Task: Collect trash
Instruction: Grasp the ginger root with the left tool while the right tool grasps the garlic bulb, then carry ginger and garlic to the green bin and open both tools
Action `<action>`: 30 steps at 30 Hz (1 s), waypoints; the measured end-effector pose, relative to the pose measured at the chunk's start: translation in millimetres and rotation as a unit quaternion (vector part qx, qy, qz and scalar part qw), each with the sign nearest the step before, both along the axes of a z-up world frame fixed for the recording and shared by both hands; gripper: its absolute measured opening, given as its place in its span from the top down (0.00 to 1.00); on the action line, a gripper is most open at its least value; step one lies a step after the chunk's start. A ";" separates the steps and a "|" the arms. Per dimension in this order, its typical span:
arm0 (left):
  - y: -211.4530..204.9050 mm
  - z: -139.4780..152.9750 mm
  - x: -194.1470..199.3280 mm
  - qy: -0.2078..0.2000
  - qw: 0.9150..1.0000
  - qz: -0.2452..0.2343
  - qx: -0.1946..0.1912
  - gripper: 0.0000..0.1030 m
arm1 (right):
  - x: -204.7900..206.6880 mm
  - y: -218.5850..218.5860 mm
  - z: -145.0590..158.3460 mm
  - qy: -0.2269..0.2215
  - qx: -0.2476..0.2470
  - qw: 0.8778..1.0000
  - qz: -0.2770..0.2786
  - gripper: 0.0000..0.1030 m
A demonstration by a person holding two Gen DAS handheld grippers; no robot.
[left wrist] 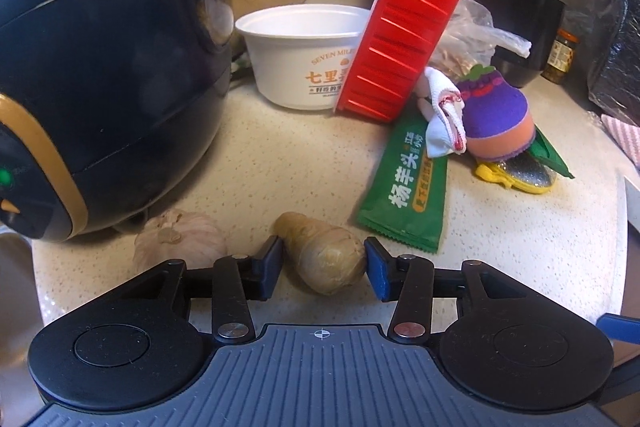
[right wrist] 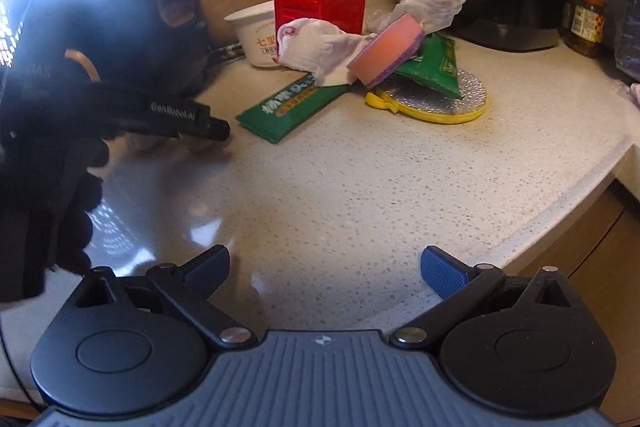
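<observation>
Left wrist view: our left gripper (left wrist: pixel 324 263) gapes around ginger root (left wrist: pixel 324 253), pads not pressing.
Right gripper (right wrist: pixel 324 269): wide open, empty.
Risk: we bin food, leaving green wrapper (left wrist: pixel 404 187).

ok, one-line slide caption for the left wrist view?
Left claw open around a ginger root on the countertop, garlic bulb beside it, green wrapper beyond.

Ribbed red tray (left wrist: pixel 396 39), green wrapper (left wrist: pixel 404 187), speckled beige counter (right wrist: pixel 360 187)
</observation>
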State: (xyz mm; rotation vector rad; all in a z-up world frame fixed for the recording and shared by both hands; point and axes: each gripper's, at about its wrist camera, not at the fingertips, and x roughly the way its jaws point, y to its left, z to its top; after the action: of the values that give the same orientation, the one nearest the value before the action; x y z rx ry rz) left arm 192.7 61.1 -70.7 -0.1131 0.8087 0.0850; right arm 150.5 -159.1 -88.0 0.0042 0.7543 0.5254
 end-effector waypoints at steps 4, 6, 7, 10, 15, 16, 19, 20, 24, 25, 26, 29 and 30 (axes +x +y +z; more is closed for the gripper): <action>20.8 11.7 -26.4 -0.013 0.998 0.026 -0.061 0.52 | -0.9 8.2 16.7 -0.050 0.002 0.999 -0.012 0.01; 32.3 20.1 -48.0 -0.027 0.996 0.044 -0.074 0.52 | 0.0 20.1 24.2 -0.077 -0.008 0.997 -0.004 0.01; 39.1 24.6 -60.5 -0.033 0.994 0.055 -0.084 0.52 | 1.1 27.2 27.1 -0.085 -0.008 0.996 0.012 0.01; 61.0 37.4 -99.1 -0.057 0.988 0.086 -0.115 0.52 | 11.1 56.1 33.3 -0.093 -0.003 0.991 0.096 0.01; 91.1 50.8 -159.3 -0.069 0.977 0.153 -0.130 0.52 | 37.6 117.7 36.0 -0.078 0.007 0.986 0.149 0.05; 96.2 52.4 -169.5 -0.070 0.976 0.162 -0.131 0.52 | 42.0 129.6 36.7 -0.073 0.014 0.984 0.160 0.06; 107.5 54.8 -197.8 -0.072 0.970 0.193 -0.128 0.52 | 52.3 168.7 33.5 -0.067 0.016 0.979 0.191 0.09; 110.8 54.5 -205.9 -0.073 0.969 0.200 -0.128 0.52 | 52.7 180.8 32.0 -0.071 0.008 0.977 0.199 0.12; 120.5 56.0 -226.2 -0.080 0.964 0.213 -0.134 0.52 | 52.0 216.0 25.0 -0.088 -0.031 0.974 0.207 0.21; 122.8 56.6 -229.3 -0.083 0.964 0.213 -0.134 0.52 | 52.1 221.1 23.4 -0.088 -0.037 0.974 0.207 0.23; 124.7 57.7 -231.7 -0.086 0.964 0.213 -0.135 0.52 | 52.6 226.1 21.5 -0.086 -0.041 0.973 0.209 0.25; 127.5 58.5 -231.3 -0.093 0.965 0.202 -0.139 0.52 | 54.9 232.4 17.6 -0.072 -0.053 0.974 0.207 0.38; 126.9 57.7 -229.4 -0.095 0.966 0.196 -0.142 0.52 | 55.9 230.4 17.1 -0.068 -0.056 0.975 0.203 0.46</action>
State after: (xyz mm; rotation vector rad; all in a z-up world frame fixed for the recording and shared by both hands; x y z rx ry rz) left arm -36.7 188.0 -13.0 -0.5450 0.5934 0.3278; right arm 206.3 71.3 -70.8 -0.2931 0.6515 0.8633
